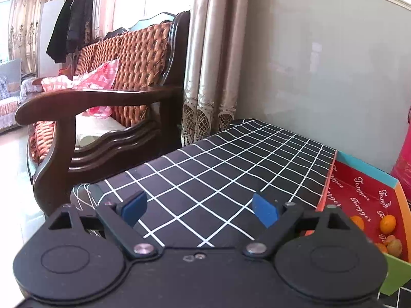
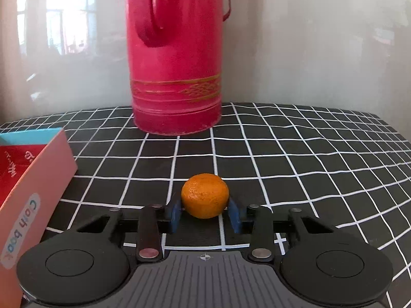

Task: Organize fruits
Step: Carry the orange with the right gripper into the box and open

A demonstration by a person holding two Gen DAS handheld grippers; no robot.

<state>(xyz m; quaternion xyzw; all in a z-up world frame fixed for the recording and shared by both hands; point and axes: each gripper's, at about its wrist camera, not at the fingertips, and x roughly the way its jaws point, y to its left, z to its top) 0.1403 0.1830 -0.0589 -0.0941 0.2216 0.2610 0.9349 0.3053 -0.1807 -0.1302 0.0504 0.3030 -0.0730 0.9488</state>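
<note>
My right gripper [image 2: 205,214] is shut on an orange mandarin [image 2: 205,195], its blue pads pressing both sides of the fruit just above the black checked tablecloth [image 2: 308,159]. A shallow box with a red lining [image 1: 359,192] lies on the table; it holds several small oranges [image 1: 388,224]. The box's pink side shows at the left of the right wrist view [image 2: 33,192]. My left gripper [image 1: 200,209] is open and empty over the cloth, left of the box.
A tall red thermos [image 2: 177,77] stands at the back of the table against the grey wall. A wooden sofa [image 1: 102,118] with orange cushions sits left of the table. Curtains [image 1: 210,64] hang behind the table's far corner.
</note>
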